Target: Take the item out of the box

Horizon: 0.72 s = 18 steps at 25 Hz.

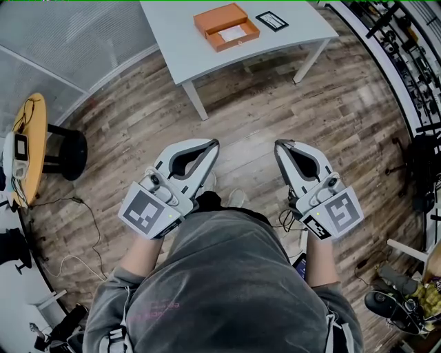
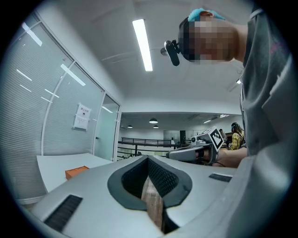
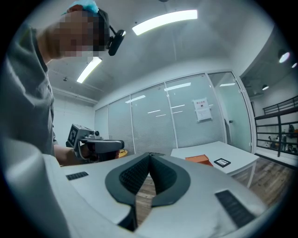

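In the head view we stand on the wooden floor point(image 1: 275, 103) with the left gripper point(image 1: 212, 145) and the right gripper point(image 1: 280, 146) held out level in front of us. They are side by side, well apart from each other, and neither carries anything. The white table point(image 1: 172, 34) is ahead of us, well apart from both sets of tips. On it the orange box point(image 1: 226, 26) lies open with the pale, flat item point(image 1: 233, 32) still inside. We cannot make out what kind of thing the item is. A black-framed card point(image 1: 271, 21) lies just beside the box. In the left gripper view the jaws are pressed together at the tips with nothing between the pads, and only floor shows through the gap below. The box sits far off to the left on the table edge. In the right gripper view the jaws are likewise closed on nothing, and the box and card lie beyond them to the right. We judge that we are still on the approach, with the removal itself not begun. The next move calls for us to reach the table, spread the jaws of at least one gripper, and lower it over the open box so the pads can straddle an edge of the flat item. The other gripper will likely need to steady the box.
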### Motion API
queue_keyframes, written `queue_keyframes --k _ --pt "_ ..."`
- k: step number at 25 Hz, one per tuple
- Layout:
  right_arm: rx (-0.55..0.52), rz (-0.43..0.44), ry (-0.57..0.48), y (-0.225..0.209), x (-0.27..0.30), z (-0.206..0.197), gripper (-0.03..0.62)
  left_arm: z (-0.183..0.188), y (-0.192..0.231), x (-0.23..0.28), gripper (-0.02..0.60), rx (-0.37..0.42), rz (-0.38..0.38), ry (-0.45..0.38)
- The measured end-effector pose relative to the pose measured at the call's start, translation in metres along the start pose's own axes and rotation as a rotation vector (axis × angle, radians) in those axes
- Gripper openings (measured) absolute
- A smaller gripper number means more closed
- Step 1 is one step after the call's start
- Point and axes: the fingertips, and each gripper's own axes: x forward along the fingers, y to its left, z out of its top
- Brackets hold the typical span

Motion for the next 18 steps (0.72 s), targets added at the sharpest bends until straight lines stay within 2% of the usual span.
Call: queue_keyframes --k 10,18 --pt "0.0 0.025 0.005 -0.014 0.011 0.0 0.005 0.0 0.01 0.011 0.005 0.007 0.014 -0.008" --pt "0.0 0.037 0.018 -0.028 0.034 0.0 0.005 -0.003 0.034 0.023 0.003 -0.006 0.028 -0.01"
